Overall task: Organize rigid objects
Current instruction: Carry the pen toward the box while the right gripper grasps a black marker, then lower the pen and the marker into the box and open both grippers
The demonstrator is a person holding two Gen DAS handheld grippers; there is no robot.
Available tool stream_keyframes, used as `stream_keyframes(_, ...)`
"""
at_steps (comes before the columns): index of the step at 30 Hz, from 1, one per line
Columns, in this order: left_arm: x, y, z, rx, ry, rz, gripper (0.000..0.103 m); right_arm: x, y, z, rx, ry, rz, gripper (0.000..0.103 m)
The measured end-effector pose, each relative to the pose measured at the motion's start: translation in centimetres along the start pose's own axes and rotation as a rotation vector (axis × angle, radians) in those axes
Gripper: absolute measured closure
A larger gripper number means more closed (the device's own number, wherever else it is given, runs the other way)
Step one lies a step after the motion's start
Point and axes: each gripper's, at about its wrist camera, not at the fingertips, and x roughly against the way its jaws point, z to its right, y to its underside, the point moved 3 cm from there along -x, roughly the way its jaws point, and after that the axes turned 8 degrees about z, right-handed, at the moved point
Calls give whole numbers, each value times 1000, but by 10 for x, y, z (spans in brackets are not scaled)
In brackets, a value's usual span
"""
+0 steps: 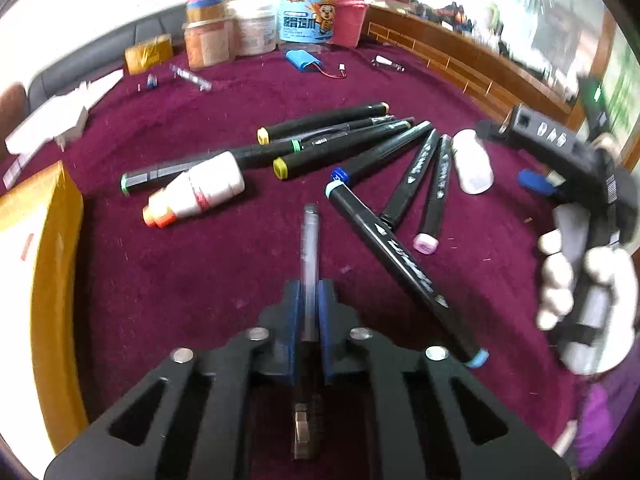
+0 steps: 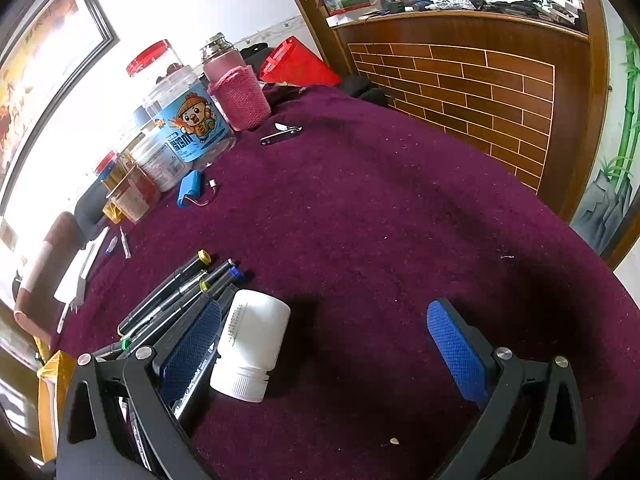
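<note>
Maroon cloth covers the bench (image 1: 200,264). Nearest in the left wrist view, the left gripper (image 1: 309,308) is clamped on a clear pen (image 1: 310,248), whose tip points away over the cloth. Beyond it, black markers (image 1: 340,136) lie fanned beside a tipped orange-capped bottle (image 1: 200,188). The right gripper (image 2: 332,344) stands wide apart, holding nothing, with a white bottle (image 2: 252,344) lying between its fingers, close to the left one. Jars (image 1: 256,28) line the far edge.
</note>
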Motion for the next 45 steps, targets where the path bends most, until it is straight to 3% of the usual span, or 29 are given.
stream_keyframes(6, 75, 8, -24, 151, 141, 169, 97, 0, 1, -1, 2, 9, 4, 2)
stream_keyframes(11, 138, 11, -51, 226, 206, 299, 97, -5, 0, -2, 14, -2, -41, 2)
stream_keyframes(13, 157, 13, -57, 220, 213, 342, 97, -1, 3, -10, 83, 3, -98, 10)
stream_keyframes(14, 169, 16, -62, 216, 215, 369, 97, 8, 7, -16, 119, -17, -114, 16)
stream_keyframes(17, 180, 22, -74, 227, 225, 400, 97, 43, 29, -47, 230, -121, -158, 16)
stream_keyframes(21, 187, 28, -93, 261, 223, 424, 97, 58, 76, -96, 438, -185, -256, 17)
stream_keyframes(26, 199, 40, -120, 313, 188, 432, 97, 45, 118, -141, 631, -153, -324, 51)
stream_keyframes(28, 204, 45, -132, 329, 159, 432, 97, 36, 122, -153, 658, -125, -310, 52)
stream_keyframes(30, 210, 49, -146, 350, 137, 434, 97, 32, 119, -156, 648, -128, -305, 62)
stream_keyframes(32, 216, 53, -160, 368, 113, 440, 97, 30, 117, -158, 637, -127, -297, 90)
stream_keyframes(37, 214, 54, -195, 410, 75, 417, 97, 39, 118, -163, 581, -179, -311, 90)
stream_keyframes(45, 184, 36, -244, 427, 20, 316, 97, 90, 107, -213, 441, -506, -377, 90)
